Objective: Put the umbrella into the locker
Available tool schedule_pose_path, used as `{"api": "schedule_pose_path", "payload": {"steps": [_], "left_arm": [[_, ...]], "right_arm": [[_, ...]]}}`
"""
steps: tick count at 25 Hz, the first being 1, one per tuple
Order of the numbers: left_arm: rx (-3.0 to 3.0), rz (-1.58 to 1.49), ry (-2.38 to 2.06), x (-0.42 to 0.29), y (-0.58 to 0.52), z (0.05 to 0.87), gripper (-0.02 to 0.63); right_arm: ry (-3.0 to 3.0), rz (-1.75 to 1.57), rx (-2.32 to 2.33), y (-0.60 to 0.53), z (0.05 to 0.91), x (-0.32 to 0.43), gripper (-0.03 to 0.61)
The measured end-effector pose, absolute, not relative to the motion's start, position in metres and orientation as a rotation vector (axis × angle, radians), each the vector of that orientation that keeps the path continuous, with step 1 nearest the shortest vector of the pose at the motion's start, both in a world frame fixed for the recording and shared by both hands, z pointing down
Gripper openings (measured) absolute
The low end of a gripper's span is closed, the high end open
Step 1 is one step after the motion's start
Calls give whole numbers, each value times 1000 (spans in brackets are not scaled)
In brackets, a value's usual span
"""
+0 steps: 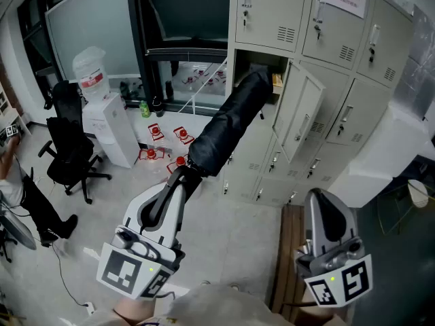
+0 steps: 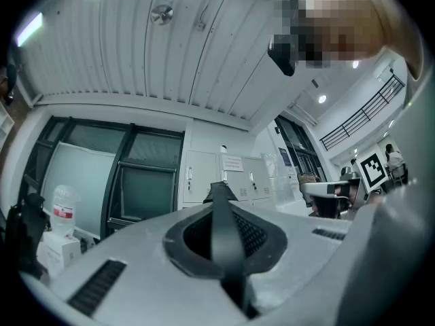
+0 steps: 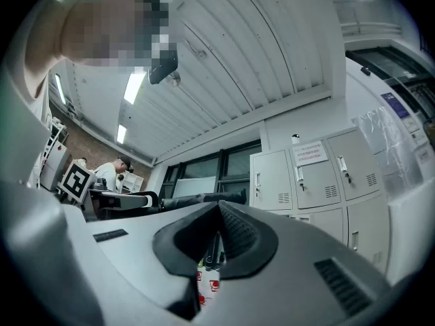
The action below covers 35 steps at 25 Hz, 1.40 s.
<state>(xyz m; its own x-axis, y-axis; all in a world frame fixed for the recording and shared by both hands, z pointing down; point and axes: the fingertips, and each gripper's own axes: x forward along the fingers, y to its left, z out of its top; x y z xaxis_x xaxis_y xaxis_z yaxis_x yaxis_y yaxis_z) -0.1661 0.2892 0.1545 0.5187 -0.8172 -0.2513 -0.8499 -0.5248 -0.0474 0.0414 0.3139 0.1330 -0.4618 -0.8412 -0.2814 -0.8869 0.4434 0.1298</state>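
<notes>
The left gripper (image 1: 182,178) has its jaws clamped tight on the handle end of the black folded umbrella (image 1: 228,124). The left gripper view confirms it, with a thin dark part of the umbrella pinched between the pads. The umbrella slants up and away from the person, its far end right at the mouth of the open locker compartment (image 1: 264,60), just under the upper row of shut doors. Whether the tip is past the sill is hard to say from this angle. The compartment's door (image 1: 301,117) hangs swung out to the right, beside the umbrella's path. The right gripper (image 1: 319,199) hovers low on the right, jaws drawn together with nothing in them, well apart from the action.

This looks like the feed-in, with the job perhaps a little past halfway. The line is what matters here: the umbrella is long and held by one end, so any twist of the wrist will swing the far tip. The tip is best aimed at the middle of the opening, clear of the left frame and the door edge, and then pushed along the umbrella's own axis rather than swept sideways. A small tan thing (image 1: 277,81) sits inside at the right and is worth steering around. The grip should be firm until most of the length rests inside, because letting go early risks the umbrella sliding back out.
</notes>
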Motion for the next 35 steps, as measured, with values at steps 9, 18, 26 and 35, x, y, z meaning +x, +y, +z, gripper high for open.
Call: {"api": "schedule_pose_path", "payload": {"steps": [9, 18, 26, 35], "left_arm": [[-2591, 293, 1435, -154, 280, 156, 8], [-2602, 248, 1471, -133, 264, 167, 8], [-2575, 220, 1543, -108, 247, 179, 8], [-2551, 181, 1615, -81, 232, 196, 8]], "right_arm": [[2505, 369, -1505, 306, 136, 54, 8], [2528, 339, -1482, 293, 147, 68, 8], [2558, 279, -1453, 271, 165, 96, 8], [2582, 203, -1407, 241, 188, 126, 8]]}}
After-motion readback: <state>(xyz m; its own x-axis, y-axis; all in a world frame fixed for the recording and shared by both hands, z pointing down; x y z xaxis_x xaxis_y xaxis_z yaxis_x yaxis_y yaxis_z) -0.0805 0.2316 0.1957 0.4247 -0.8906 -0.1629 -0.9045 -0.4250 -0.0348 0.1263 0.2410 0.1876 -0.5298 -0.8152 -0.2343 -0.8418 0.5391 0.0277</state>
